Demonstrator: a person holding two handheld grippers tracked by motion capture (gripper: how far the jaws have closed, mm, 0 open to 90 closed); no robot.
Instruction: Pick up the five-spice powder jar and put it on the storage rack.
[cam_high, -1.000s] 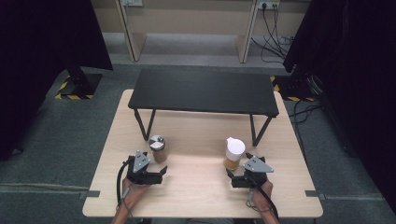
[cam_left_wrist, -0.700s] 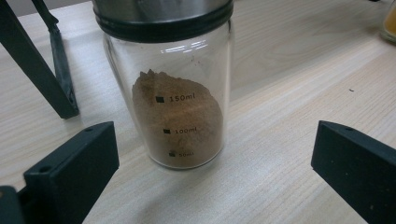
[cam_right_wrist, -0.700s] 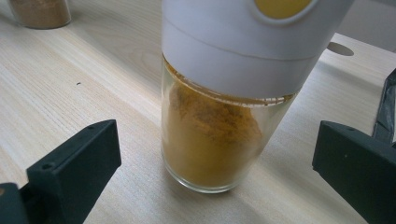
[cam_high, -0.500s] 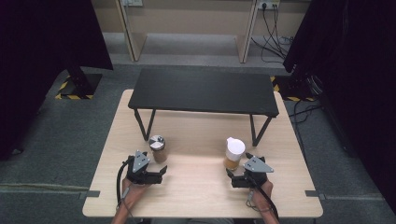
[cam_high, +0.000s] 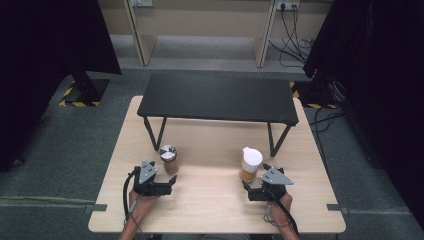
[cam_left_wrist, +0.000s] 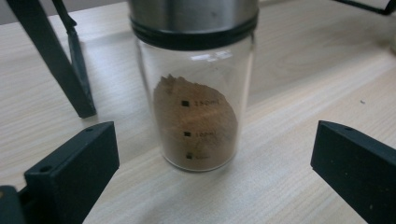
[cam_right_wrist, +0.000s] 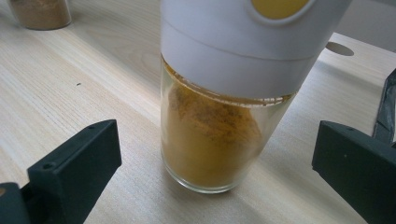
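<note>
Two glass spice jars: steel-capped jar (cam_left_wrist: 196, 93) left, white-lidded jar (cam_right_wrist: 224, 107) right, near the tabletop (cam_high: 210, 200) front. Rigid, smooth, breakable; grip mid-glass. Left claw (cam_left_wrist: 205, 186) and right claw (cam_right_wrist: 210, 186) gape, unloaded.

Clear glass jar (cam_left_wrist: 198, 107) of brown powder with silver lid, white-capped jar (cam_right_wrist: 224, 112) of yellow-orange powder, pale wood-grain table (cam_high: 215, 210), black shelf (cam_high: 217, 97), black grippers

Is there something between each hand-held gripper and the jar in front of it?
Nothing visible. The left hand-held gripper faces the brown-powder jar with open jaws; the right hand-held gripper faces the white-lidded jar likewise.
</note>
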